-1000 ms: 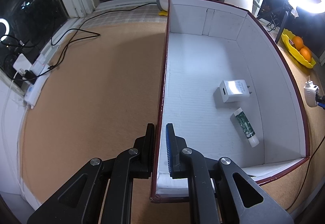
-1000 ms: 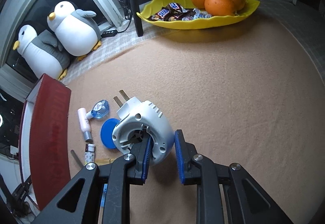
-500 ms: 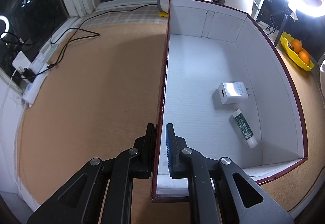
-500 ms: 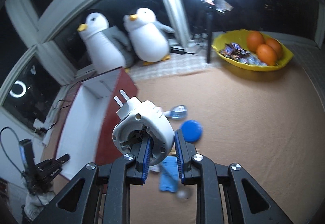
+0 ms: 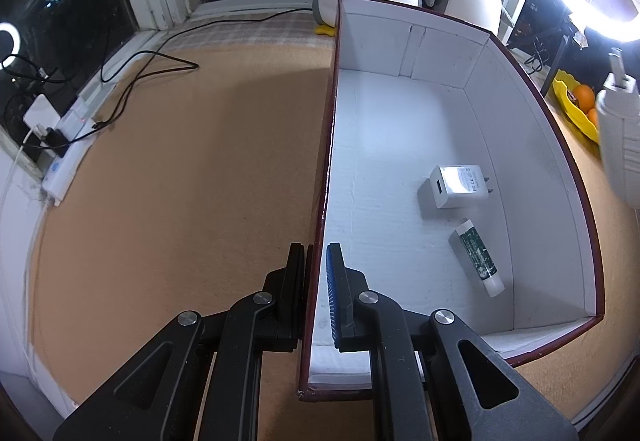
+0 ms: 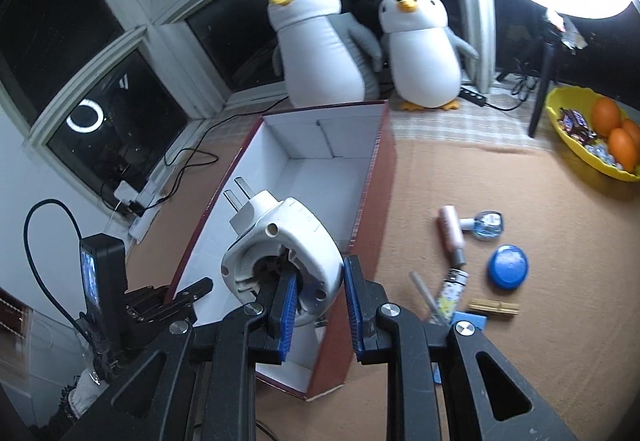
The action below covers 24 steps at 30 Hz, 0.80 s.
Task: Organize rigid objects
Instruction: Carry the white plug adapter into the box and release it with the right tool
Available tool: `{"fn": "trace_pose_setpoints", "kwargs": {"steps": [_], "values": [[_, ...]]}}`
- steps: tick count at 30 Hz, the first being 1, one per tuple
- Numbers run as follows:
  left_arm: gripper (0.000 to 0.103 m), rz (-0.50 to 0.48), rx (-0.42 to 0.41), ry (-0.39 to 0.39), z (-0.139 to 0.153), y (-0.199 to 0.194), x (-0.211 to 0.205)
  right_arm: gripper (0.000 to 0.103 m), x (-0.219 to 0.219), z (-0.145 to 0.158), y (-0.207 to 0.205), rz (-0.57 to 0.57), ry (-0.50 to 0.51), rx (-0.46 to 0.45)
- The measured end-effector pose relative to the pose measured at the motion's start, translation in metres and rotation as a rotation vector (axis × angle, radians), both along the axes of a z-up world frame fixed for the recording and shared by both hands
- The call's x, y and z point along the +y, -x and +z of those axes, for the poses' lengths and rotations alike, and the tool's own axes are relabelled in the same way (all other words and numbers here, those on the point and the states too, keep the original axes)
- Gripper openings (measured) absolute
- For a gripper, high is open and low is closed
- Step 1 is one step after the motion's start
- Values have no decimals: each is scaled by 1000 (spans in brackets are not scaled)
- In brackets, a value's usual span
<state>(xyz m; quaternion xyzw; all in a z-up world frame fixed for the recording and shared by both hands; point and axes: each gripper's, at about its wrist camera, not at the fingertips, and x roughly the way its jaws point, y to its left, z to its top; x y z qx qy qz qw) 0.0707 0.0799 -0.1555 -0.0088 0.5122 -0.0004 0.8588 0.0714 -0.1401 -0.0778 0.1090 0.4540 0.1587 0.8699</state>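
The right gripper (image 6: 318, 299), fingers clamped on the white plug adapter (image 6: 280, 253), is carrying it above the box (image 6: 372, 201). The left gripper (image 5: 316, 293) is pinching the box wall, apparently steadying it. Next: lower ahead, release inside.

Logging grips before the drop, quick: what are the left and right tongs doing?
Left tongs: closed on the box side wall.
Right tongs: closed on the white plug-in device, held above the box.

The left gripper (image 5: 317, 293) points steeply down, jaws clamped on a thin wall between them. The right gripper (image 6: 320, 305) tilts downward, jaws gripping a rounded object.
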Motion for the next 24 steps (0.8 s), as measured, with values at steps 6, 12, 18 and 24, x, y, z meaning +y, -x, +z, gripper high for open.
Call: {"fn": "trace_pose_setpoints", "kwargs": {"steps": [6, 12, 18, 24], "values": [[10, 10, -1, 6, 0, 0, 1, 20, 22, -7, -8, 49, 7, 16], [10, 24, -5, 11, 0, 1, 2, 20, 36, -15, -15, 86, 12, 36], [10, 36, -5, 10, -1, 1, 2, 20, 44, -19, -20, 111, 24, 40], [10, 49, -3, 10, -1, 1, 3, 20, 51, -24, -24, 134, 33, 50]]}}
